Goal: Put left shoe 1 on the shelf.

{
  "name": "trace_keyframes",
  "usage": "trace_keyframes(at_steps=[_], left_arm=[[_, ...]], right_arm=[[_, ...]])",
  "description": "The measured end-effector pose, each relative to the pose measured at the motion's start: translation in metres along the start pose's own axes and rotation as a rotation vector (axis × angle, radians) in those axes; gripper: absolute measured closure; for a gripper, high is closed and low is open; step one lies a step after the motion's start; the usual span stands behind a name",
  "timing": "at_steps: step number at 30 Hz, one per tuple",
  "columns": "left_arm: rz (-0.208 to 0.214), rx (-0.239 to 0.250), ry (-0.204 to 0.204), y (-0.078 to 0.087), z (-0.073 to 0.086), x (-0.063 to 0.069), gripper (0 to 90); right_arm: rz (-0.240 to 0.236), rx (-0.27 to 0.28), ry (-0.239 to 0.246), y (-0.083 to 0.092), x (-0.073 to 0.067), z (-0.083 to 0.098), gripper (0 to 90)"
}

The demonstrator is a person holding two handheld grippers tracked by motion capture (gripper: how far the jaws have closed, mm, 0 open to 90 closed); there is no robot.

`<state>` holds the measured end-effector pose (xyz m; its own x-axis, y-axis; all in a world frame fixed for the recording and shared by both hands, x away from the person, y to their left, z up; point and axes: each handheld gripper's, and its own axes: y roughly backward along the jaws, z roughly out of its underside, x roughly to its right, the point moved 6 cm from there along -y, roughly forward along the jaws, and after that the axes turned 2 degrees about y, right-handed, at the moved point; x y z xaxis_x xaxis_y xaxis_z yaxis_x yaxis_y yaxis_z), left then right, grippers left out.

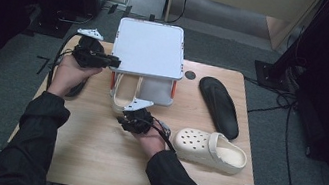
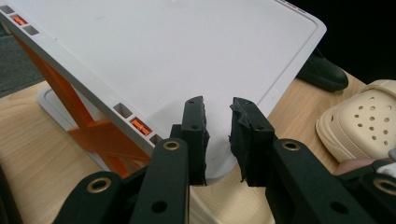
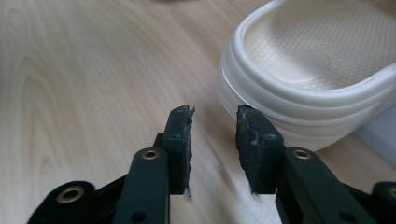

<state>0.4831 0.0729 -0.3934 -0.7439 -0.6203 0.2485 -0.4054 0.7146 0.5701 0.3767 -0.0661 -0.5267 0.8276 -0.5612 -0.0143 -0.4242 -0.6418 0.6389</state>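
The right hand-held gripper (image 3: 214, 140) stands open and empty beside the cream clog (image 3: 317, 70) under the white rack (image 1: 149, 49). The left hand-held gripper (image 2: 218, 135) stands open and empty at the rack's edge.

Rack (image 1: 148, 49): stands at the far middle of the table (image 1: 91, 156).
Clog under rack (image 1: 124, 93): lies on the lower shelf, its heel end toward the person.
Second clog (image 1: 211, 148): lies on the table, right of the rack and nearer to the person.
Flat insole (image 1: 218, 105): lies behind the second clog, right of the rack.
Left claw (image 1: 112, 61): at the left edge of the rack top.
Right claw (image 1: 124, 117): just before the heel of the clog under the rack, left of the second clog.
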Motion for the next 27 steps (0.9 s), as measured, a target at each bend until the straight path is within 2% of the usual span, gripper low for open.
trace_keyframes(at_steps=[3,9,11,13,16,23,24,26,27], left_arm=[[-0.001,-0.001,-0.001,0.0,0.0,0.0,75.6],[-0.001,0.001,0.0,0.0,0.0,0.0,75.6],[-0.001,0.0,-0.001,0.0,0.0,0.0,75.5],[-0.003,0.0,-0.004,0.0,0.0,0.0,75.4],[-0.004,0.002,-0.007,0.0,0.0,0.0,74.7],[-0.002,-0.002,0.022,0.001,-0.001,0.003,64.4],[-0.007,-0.016,0.021,0.003,0.0,0.005,62.6],[-0.01,-0.019,0.022,0.004,0.0,0.007,61.1],[-0.003,-0.024,0.019,0.008,0.0,0.012,57.7]], right_arm=[[-0.007,0.025,0.003,-0.004,0.006,-0.008,65.7],[0.0,0.021,0.013,-0.011,0.013,-0.013,64.9],[-0.011,0.038,0.018,-0.013,0.014,-0.014,64.3],[0.004,0.039,0.019,-0.015,0.018,-0.015,62.9],[-0.004,0.04,-0.017,-0.014,0.021,-0.015,60.8],[-0.034,0.04,-0.046,0.001,0.018,-0.013,59.9],[-0.054,0.036,-0.058,0.009,0.016,-0.011,58.4],[-0.06,0.041,-0.057,0.013,0.016,-0.011,58.0],[-0.065,0.043,-0.058,0.024,0.015,-0.009,56.5]])
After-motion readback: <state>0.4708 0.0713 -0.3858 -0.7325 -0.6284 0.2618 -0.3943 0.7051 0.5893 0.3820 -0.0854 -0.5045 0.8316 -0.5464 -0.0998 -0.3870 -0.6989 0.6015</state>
